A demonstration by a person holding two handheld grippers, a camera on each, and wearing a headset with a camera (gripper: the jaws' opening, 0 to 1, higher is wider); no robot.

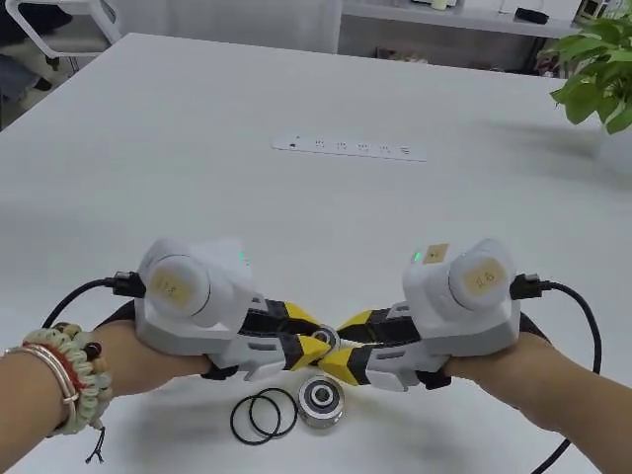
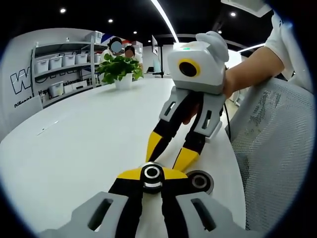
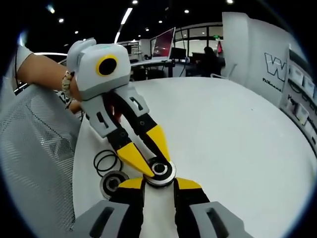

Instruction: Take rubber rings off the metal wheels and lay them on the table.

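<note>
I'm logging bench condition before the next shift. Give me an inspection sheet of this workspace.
Surface: white table, no spills seen.
Job's things: held wheel between the gripper tips; loose wheel lying flat; two rubber rings overlapping beside it.
Clutter: power strip mid-table.
Grippers: left gripper and right gripper both shut on held wheel.
Cables: cables, one trailing from each gripper.
Surroundings: plant at far right; mesh chair.

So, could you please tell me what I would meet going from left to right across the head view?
Brown and green beaded bracelets, two thin black rubber rings, loose silver metal wheel, green leafy plant.
</note>
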